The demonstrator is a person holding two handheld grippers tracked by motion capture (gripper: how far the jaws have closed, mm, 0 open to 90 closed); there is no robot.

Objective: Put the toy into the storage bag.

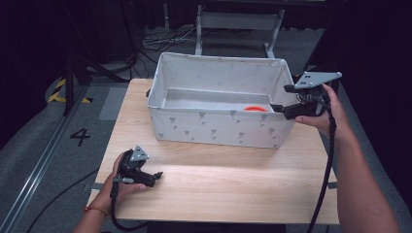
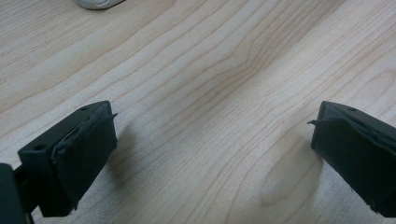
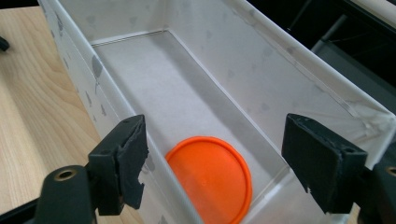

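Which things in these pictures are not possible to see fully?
- Orange disc, high view: the fabric box's front wall hides most of it.
- Orange disc, right gripper view: bottom edge cuts it off.
- Grey object, left gripper view: top edge cuts it; cannot identify.

Overhead view faces forward; gripper views sit close to table and bin.

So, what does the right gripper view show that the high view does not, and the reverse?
The right gripper view shows the whole orange disc flat on the box floor, and the right gripper with its jaws apart above it. The high view shows the left gripper low over the table, away from the box. Both share the white fabric box, the table and the disc.
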